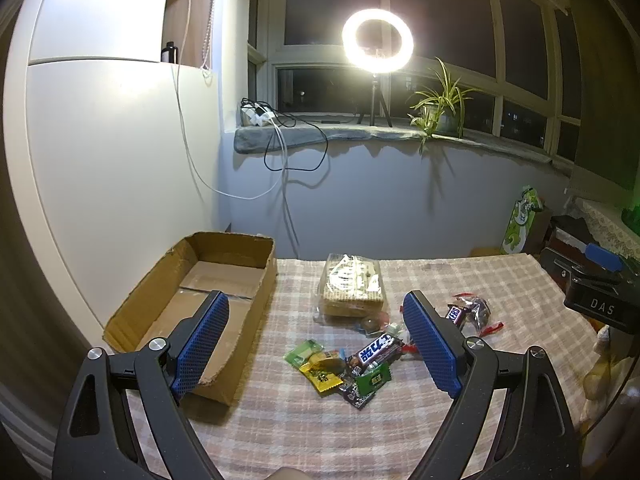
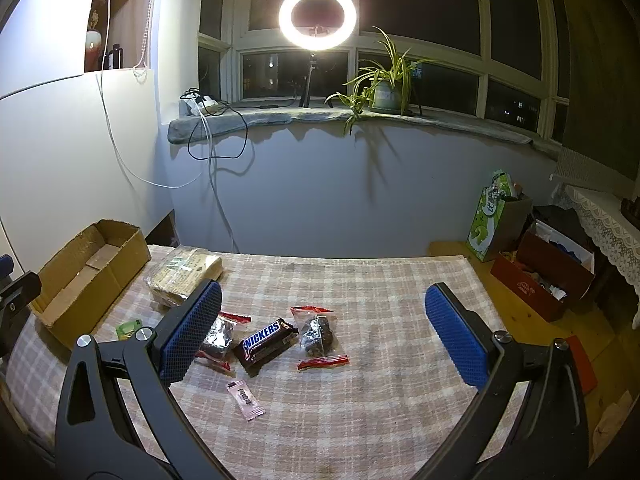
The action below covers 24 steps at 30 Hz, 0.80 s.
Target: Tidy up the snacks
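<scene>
The left gripper hovers above the bench, its blue-padded fingers spread wide and grasping nothing. Between and just beyond them lies a loose heap of snacks: a Snickers bar with Chinese lettering, a yellow candy wrapper, a green candy packet and a light green packet, all touching or overlapping. A clear bag of wafer biscuits sits farther back, near the open cardboard box, which stands at the left of the bench with its near wall partly behind the left finger. The right gripper likewise hangs over the plaid cloth with its fingers released and wide apart. Within its span lie a Snickers bar, a clear red-ended packet of dark pieces just to its right, and another foil packet partly hidden by the left finger. A small pink sachet lies apart, nearer the camera. A lit ring light and a potted spider plant stand on the windowsill behind.
</scene>
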Available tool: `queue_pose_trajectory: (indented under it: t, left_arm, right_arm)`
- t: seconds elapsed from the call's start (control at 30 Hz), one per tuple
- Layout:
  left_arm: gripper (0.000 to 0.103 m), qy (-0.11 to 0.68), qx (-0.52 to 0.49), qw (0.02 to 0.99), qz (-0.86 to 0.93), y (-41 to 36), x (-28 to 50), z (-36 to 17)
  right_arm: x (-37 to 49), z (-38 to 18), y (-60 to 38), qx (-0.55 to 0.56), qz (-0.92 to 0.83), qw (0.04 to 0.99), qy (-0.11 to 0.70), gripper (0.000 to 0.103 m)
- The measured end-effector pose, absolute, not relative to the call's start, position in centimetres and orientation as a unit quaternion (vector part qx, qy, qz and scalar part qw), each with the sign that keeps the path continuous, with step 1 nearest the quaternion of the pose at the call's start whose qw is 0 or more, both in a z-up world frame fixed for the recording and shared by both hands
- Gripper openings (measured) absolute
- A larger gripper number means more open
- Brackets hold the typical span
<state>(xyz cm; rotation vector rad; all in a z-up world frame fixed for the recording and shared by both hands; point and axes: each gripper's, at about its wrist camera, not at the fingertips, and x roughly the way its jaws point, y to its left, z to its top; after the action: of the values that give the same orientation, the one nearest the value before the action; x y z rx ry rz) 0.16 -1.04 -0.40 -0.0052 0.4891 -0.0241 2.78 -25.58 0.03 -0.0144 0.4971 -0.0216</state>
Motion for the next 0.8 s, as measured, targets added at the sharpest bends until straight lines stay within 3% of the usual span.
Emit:
queue_pose_trajectory:
  t: [0.8]
  left_arm:
    - [0.089, 0.242, -0.006, 0.970, -0.013, -0.59, 0.07, -0.43]
  right_arm:
    - [2.63, 0.17, -25.46, -0.008, -0.007, 0.968, 0.250, 0.103]
